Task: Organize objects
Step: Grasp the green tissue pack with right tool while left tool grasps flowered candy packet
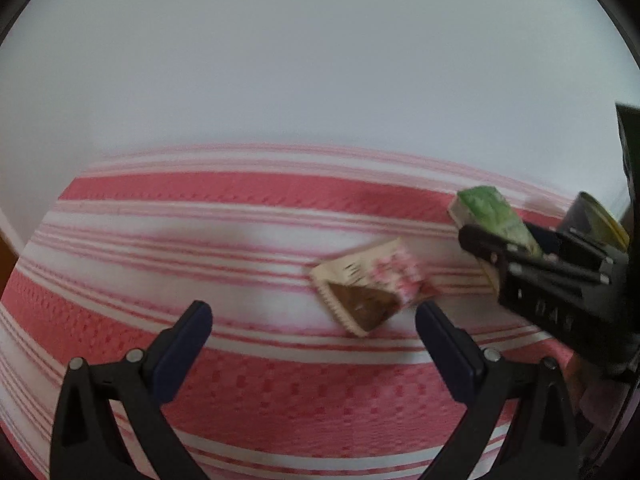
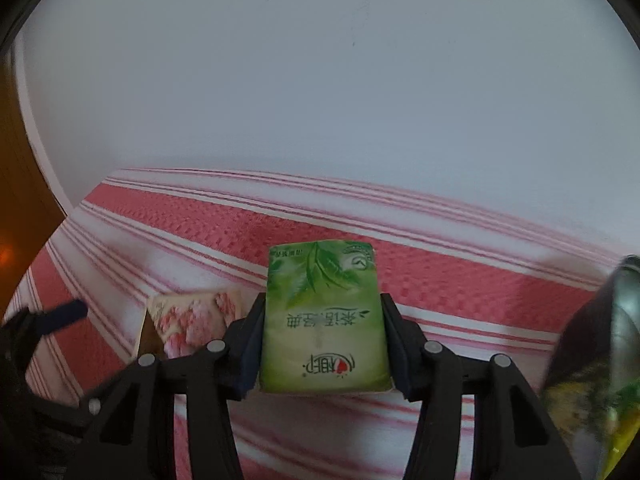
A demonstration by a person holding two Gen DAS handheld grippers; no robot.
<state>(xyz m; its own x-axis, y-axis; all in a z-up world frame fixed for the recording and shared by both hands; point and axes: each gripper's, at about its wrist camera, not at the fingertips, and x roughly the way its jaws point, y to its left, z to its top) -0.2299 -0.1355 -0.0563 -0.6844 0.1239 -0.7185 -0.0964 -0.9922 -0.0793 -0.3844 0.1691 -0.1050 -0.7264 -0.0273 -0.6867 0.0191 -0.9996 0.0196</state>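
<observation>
Sorting barely begun, by the look of it — green pack (image 2: 323, 320) clamped between the fingers of the right gripper (image 2: 322, 344), held above the striped cloth (image 1: 248, 392), not yet set anywhere. Left gripper (image 1: 314, 344) spread wide and empty, hovering near the pink sachet (image 1: 370, 290), which lies loose on the cloth just left of the pack. Dark can (image 2: 600, 364) at the right edge, blurred, label unreadable. No tray, box or bin in view, so no telling where anything belongs — likely all three pieces left to place. Underneath, pink-and-white striped fabric with a woven texture; behind, plain pale wall (image 2: 320, 80); at far left, a sliver of orange-brown, too blurred to name.
</observation>
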